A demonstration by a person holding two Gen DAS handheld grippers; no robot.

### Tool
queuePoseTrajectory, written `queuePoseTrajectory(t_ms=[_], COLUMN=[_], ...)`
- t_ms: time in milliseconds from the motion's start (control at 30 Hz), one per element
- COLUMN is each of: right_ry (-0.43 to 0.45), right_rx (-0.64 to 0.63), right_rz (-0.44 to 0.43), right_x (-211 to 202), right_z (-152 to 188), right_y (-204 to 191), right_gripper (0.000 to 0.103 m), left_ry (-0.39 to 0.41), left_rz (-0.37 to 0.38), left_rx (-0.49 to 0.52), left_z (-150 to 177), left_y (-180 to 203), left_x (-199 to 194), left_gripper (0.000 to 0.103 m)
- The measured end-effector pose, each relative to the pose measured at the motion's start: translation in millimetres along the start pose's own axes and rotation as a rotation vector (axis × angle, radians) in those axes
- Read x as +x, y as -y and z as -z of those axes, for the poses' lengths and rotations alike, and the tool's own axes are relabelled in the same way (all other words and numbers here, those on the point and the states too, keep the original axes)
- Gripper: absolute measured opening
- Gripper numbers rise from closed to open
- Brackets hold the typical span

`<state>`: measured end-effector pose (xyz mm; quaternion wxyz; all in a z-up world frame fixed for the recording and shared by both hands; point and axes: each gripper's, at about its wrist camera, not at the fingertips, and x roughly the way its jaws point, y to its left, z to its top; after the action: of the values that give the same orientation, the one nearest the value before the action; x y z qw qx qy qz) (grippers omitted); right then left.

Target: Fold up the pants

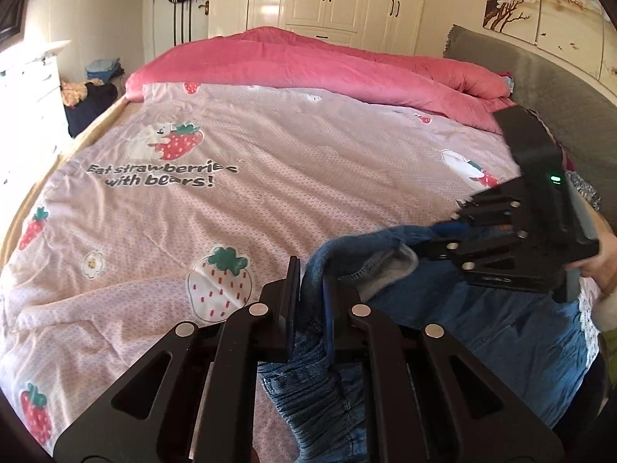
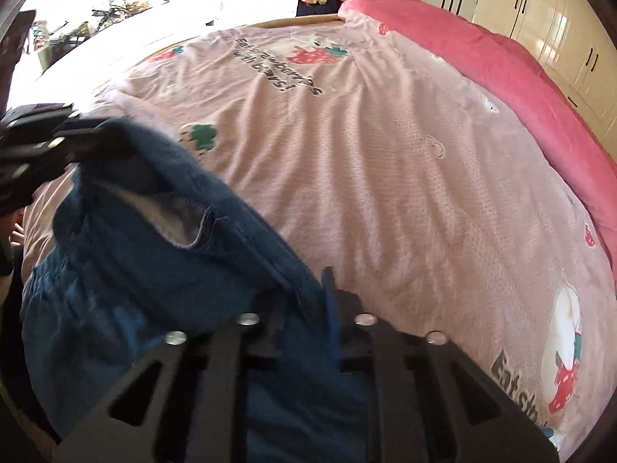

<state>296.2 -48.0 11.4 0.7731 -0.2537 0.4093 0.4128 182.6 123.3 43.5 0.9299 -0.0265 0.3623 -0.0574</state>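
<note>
Left wrist view: the left black two-finger gripper (image 1: 312, 293) is clamped on a fold of the blue denim pants with an elasticated waistband (image 1: 482, 332), the fabric pinched between its two closed-in fingers. The right black two-finger gripper (image 1: 459, 220) enters from the right side and holds another point of the same upper edge; blue cloth runs into its fingertips, so it appears closed on the garment.

The pants (image 2: 127, 270) hang between the two grip points above the near edge of the bed, not yet spread flat. In the right wrist view, the denim drapes over the right gripper (image 2: 308, 301), hiding one finger, and extends to the left gripper (image 2: 73, 135) at the upper left. A pale lining shows where the cloth opens.

Holding two separate points on the edge keeps the cloth spread and lets gravity straighten the legs, which is probably preparation for laying the garment down.

The pink quilt printed with strawberries and bears (image 1: 270, 177) offers a wide, unoccupied surface ahead. A rolled rose-pink duvet (image 1: 327, 65) lies along its far side, well apart from the pants.

Judgement: the task is at an early stage; no fold is yet visible.
</note>
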Motion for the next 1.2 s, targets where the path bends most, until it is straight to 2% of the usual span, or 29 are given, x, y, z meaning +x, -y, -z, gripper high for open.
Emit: queuePoseTrajectory(t_ms=[200, 467, 567, 667, 767, 900, 1200], right_ry=[0.107, 0.215, 0.245, 0.244, 0.225, 0.184, 0.138], right_rx=[0.071, 0.135, 0.154, 0.116, 0.101, 0.069, 0.103], right_rz=[0.010, 0.012, -0.022, -0.023, -0.060, -0.057, -0.057], right_x=[-46, -104, -117, -123, -121, -108, -94], right_z=[27, 75, 92, 105, 118, 132, 156], right_y=[-21, -73, -97, -126, -153, -181, -199], right_gripper=[0.005, 0.005, 0.005, 0.005, 0.006, 0.006, 0.009], left_ry=[0.004, 0.091, 0.117, 0.116, 0.090, 0.045, -0.022], left_rz=[-0.003, 0.008, 0.008, 0.006, -0.013, -0.036, -0.055], left_rx=[0.023, 0.040, 0.038, 0.028, 0.003, 0.024, 0.023], left_z=[9, 37, 55, 78, 100, 119, 159], left_y=[9, 36, 42, 43, 41, 41, 43], left_x=[-11, -59, -81, -99, -110, -115, -129], left_gripper=[0.005, 0.005, 0.005, 0.005, 0.005, 0.005, 0.005])
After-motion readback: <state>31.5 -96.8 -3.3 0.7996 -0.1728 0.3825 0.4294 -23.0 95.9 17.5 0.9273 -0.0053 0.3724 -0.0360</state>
